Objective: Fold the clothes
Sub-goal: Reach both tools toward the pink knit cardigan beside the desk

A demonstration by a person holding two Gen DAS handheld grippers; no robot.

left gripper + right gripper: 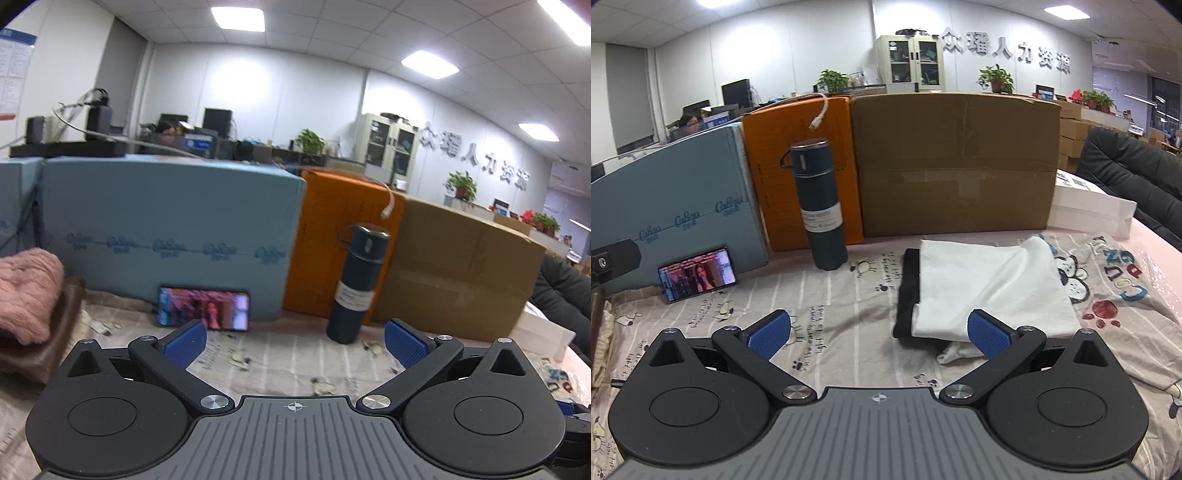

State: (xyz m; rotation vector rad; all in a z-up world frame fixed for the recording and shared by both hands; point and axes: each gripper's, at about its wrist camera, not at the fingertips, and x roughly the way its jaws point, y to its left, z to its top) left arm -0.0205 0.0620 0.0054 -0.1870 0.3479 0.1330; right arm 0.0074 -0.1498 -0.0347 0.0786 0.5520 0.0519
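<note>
At far left a pink fuzzy garment (26, 291) sits heaped on a brown tray (55, 332) — soft, bulky, best taken at an edge. The left gripper (294, 341) hovers with fingers spread, holding nothing. A phone (698, 275) and a dark flask (822, 206) stand by the boxes. The right gripper (879, 332) is likewise spread and empty. Just ahead lies a white T-shirt (993, 291) over a black garment (907, 291) — light, limp cloth; I would pinch the loose near hem corners.

matt white cloth (990, 291), cardboard box (955, 162)
</note>
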